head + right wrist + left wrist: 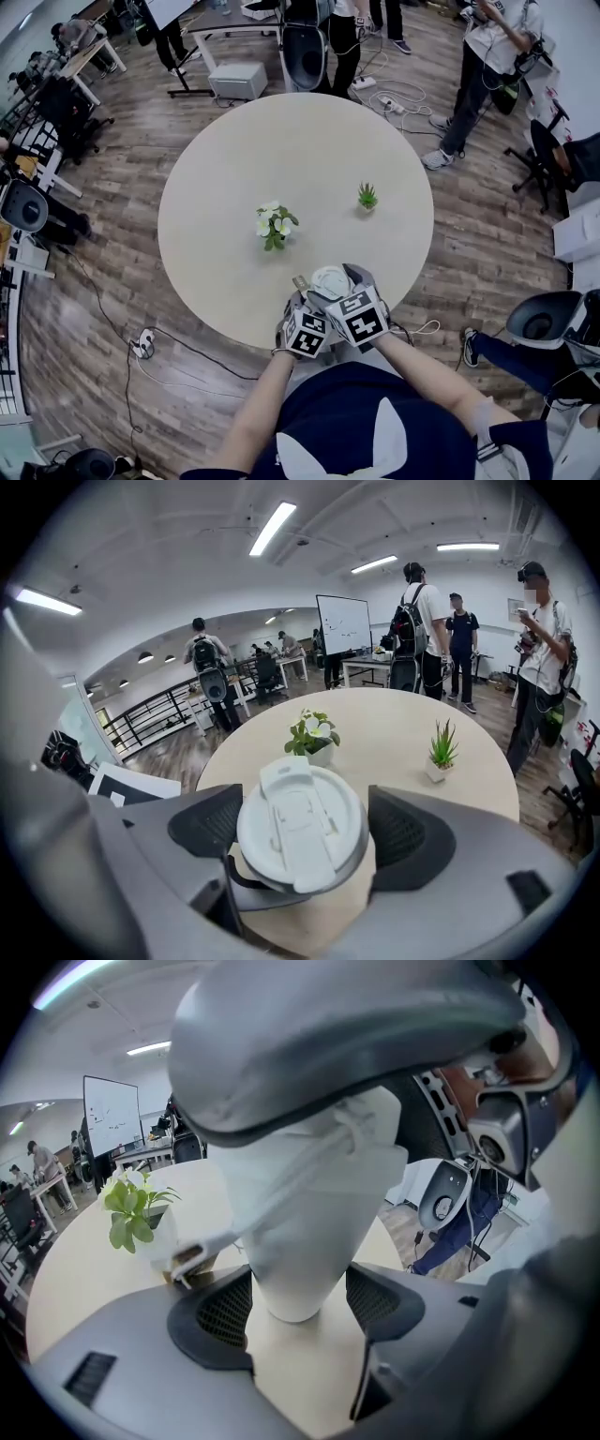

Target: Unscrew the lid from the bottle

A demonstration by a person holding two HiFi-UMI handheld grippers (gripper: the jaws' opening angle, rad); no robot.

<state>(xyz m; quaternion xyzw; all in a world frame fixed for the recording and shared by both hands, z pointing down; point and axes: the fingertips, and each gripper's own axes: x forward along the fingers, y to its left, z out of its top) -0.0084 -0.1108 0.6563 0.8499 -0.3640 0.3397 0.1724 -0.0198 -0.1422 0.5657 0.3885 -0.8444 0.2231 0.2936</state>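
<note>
So right at the near edge of the round desk (225,178), straight in front of the person, there's the white bottle (300,1213), upright, with both grippers crowded around it. The left gripper (298,1309) has it low down: its fingers (220,1316) are pinching the narrow lower part of the body, one dark pad pressed to each side. Can't tell whether the base actually sits on the desk or hangs just above it. The right gripper (309,827) comes in from above at the lid (300,832), which is white with a flip tab across the top and still on the bottle. Its fingers (408,832) are spread wide, one on each side of the lid. The pads sit just beside the rim, and I don't see them squeezing it. In the head view the two marker cubes are side by side, nearly touching, left one slightly nearer the person. Further out, about mid-desk, there's a small pot of white flowers (275,225), and off to its right, well apart, a tiny spiky green plant (367,196). Past the desk it's wood floor (122,244), a whiteboard (344,622) at the back, and a few people (422,621) standing around.
</note>
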